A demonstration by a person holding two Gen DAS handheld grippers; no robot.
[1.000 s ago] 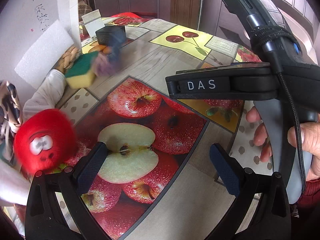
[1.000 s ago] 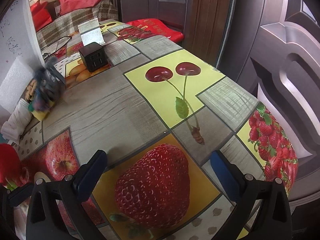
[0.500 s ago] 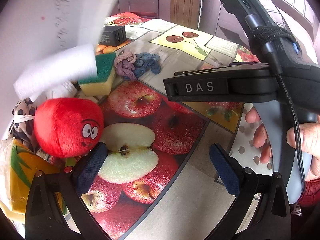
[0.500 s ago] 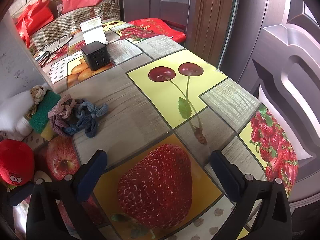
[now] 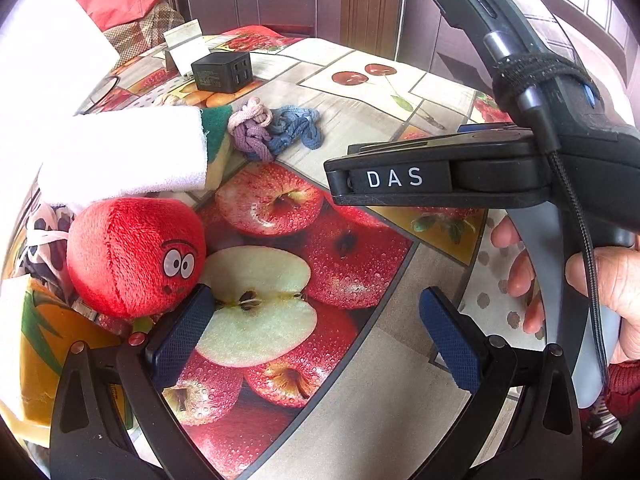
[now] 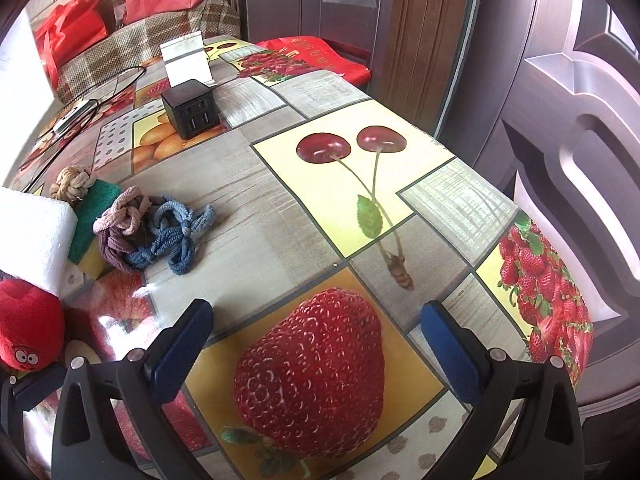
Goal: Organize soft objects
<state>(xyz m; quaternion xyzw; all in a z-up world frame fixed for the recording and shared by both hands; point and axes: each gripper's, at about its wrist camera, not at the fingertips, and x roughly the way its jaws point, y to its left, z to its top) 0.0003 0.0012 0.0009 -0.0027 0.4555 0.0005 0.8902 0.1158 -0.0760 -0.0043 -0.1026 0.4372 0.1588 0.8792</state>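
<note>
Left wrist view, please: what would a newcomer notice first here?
Probably the red plush toy with cartoon eyes, sitting on the fruit-print tablecloth beside the open left gripper. Next, the knotted purple and blue cords farther back, beside a white foam block.

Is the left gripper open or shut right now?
Open. The left gripper has its blue pads spread wide with only tablecloth between them, beside the red plush.
</note>
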